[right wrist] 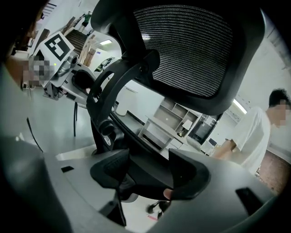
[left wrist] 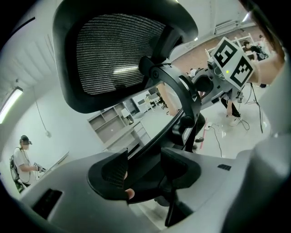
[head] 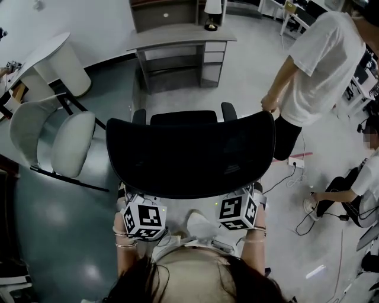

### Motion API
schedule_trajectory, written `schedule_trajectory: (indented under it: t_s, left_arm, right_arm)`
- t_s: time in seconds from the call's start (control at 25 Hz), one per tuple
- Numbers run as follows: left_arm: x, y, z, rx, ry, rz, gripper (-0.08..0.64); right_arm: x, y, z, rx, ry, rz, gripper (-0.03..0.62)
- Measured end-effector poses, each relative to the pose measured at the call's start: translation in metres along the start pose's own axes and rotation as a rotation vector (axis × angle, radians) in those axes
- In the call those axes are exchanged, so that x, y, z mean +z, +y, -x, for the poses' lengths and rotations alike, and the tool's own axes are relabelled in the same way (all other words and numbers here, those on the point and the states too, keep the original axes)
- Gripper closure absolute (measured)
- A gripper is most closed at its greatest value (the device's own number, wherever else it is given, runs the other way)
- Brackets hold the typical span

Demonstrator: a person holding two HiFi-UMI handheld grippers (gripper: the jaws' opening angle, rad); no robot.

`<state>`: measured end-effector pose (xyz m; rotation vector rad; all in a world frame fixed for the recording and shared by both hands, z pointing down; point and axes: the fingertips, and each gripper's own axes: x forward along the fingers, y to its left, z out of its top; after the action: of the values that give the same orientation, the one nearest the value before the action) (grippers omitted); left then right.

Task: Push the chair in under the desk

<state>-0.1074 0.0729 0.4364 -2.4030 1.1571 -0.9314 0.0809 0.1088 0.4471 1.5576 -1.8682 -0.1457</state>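
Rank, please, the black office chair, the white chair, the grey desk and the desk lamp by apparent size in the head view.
1. black office chair, nearest the camera.
2. white chair and grey desk: too alike to rank; the desk stands farther off.
3. desk lamp.

Same kit on both: my left gripper (left wrist: 143, 170) and right gripper (right wrist: 150, 170) have smooth grey shells and black jaws with ribbed pads (left wrist: 113, 169). Each carries a white cube (head: 144, 218) printed with black square markers, a small green light (head: 217, 205) glowing beside the right one. Thin bangles (head: 123, 237) ring my left wrist, a band (head: 257, 232) my right, and my hair (head: 177, 284) is dark.
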Motion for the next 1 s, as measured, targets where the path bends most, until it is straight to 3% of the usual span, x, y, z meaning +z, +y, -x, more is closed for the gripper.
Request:
schedule_trajectory:
  t_s: [1.0]
  left_arm:
    - [0.008, -0.005, -0.007, 0.002, 0.017, 0.023, 0.344]
  right_arm:
    - [-0.002, -0.014, -0.006, 0.054, -0.027, 0.0, 0.337]
